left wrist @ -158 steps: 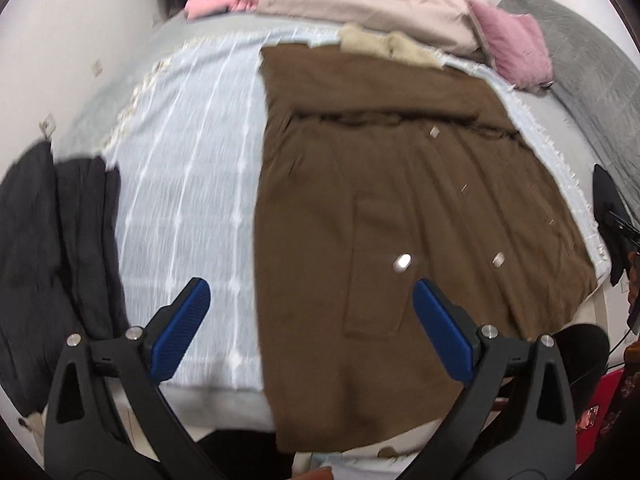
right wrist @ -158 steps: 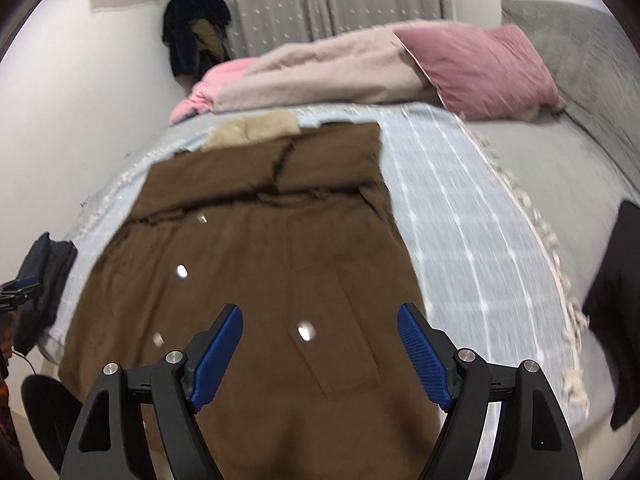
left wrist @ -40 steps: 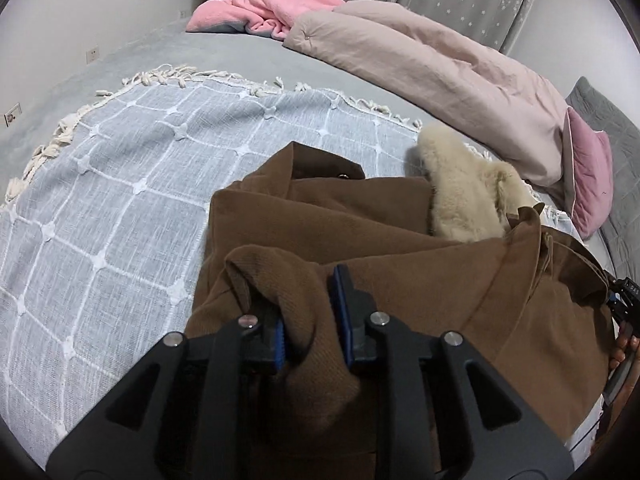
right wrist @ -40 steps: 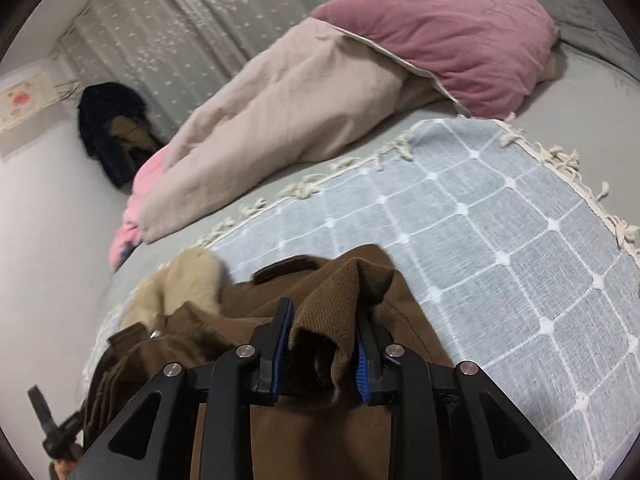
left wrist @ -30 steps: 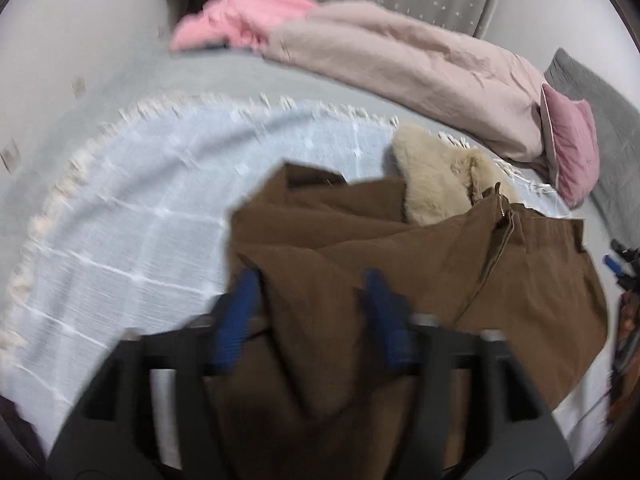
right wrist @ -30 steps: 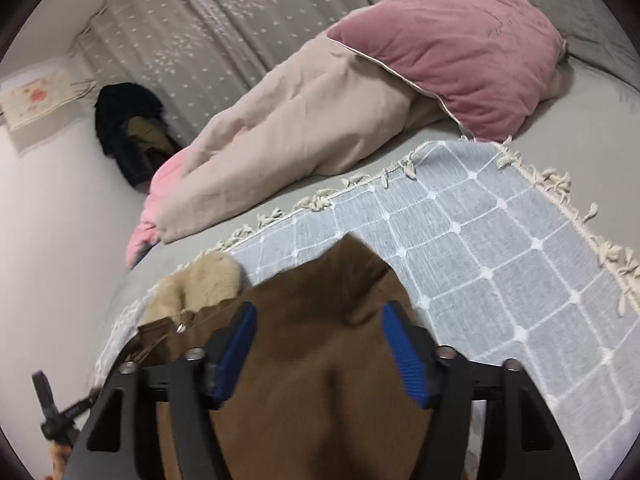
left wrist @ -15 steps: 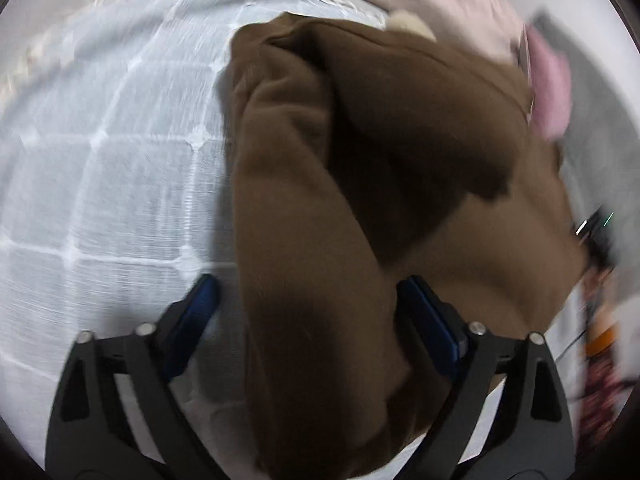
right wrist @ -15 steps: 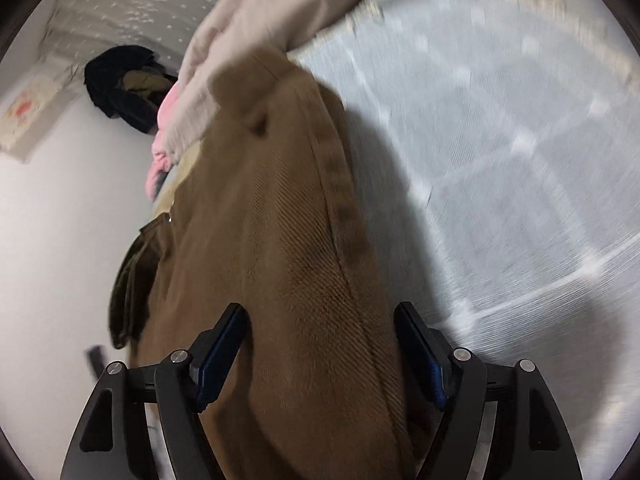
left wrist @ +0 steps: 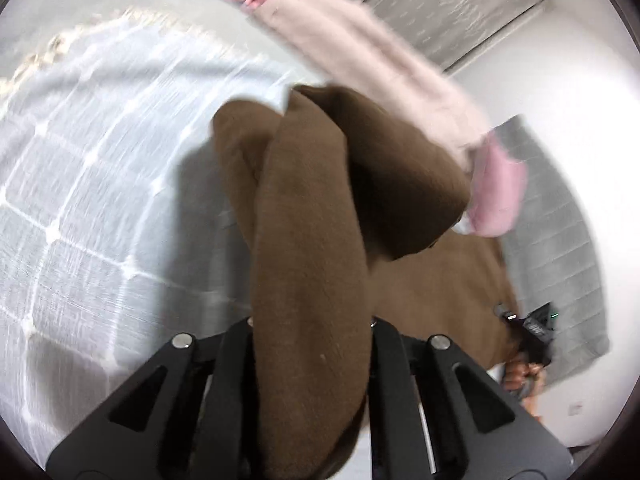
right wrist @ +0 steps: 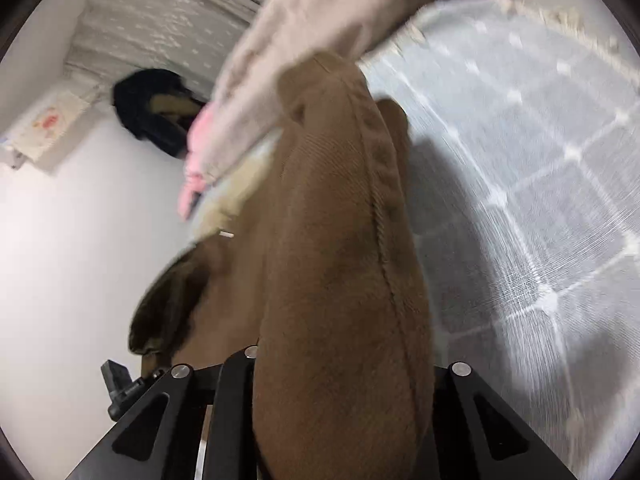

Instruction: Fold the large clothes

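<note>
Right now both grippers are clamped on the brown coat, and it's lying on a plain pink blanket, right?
Not pink: the blanket under the brown coat is light grey-blue with a white grid, as the left wrist view shows. The left gripper and right gripper are indeed clamped on it.

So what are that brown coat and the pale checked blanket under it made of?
The brown coat looks like thick, matte woven cloth, perhaps wool or a wool blend: fine diagonal ribs and a raised stitched seam show in the right wrist view. The checked blanket seems a light woven cotton, with white grid lines and a tasselled fringe. Blur leaves both uncertain.
</note>
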The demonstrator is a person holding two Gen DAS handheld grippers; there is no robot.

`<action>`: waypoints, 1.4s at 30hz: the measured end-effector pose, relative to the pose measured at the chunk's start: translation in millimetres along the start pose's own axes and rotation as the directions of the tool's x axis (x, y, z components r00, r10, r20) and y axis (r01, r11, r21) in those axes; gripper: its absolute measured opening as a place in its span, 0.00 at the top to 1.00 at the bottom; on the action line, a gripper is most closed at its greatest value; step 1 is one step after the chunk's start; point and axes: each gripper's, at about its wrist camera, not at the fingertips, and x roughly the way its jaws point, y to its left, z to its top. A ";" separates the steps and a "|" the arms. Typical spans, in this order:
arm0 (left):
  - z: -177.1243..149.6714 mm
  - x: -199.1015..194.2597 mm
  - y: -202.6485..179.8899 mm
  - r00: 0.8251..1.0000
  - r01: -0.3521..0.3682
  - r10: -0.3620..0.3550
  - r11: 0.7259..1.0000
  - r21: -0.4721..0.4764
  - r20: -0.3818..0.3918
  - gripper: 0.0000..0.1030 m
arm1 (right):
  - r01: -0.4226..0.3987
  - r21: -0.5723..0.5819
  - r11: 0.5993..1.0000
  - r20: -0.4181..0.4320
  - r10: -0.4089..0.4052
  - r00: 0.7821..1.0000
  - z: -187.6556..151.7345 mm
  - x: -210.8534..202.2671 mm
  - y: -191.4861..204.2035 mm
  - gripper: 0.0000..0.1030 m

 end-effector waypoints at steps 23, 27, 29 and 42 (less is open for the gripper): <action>-52.7 -66.2 50.7 0.917 -0.361 0.383 0.917 0.171 -0.114 0.35 | 0.309 0.116 0.944 -0.080 -0.301 0.950 -63.0 -87.9 -40.6 0.56; -27.1 -48.2 47.7 0.939 -0.328 0.341 0.927 0.183 -0.047 0.33 | 0.265 0.059 0.963 -0.015 -0.264 0.964 -43.4 -81.1 -15.1 0.47; -14.8 -28.4 46.9 0.935 -0.342 0.353 0.921 0.186 -0.027 0.33 | 0.288 -0.003 0.958 -0.002 -0.288 0.958 -36.1 -67.5 -5.5 0.47; -3.5 -15.8 -4.3 0.930 -0.359 0.339 0.921 0.150 0.144 0.93 | 0.423 -0.154 0.893 0.260 -0.376 0.889 -20.5 -19.3 50.5 0.91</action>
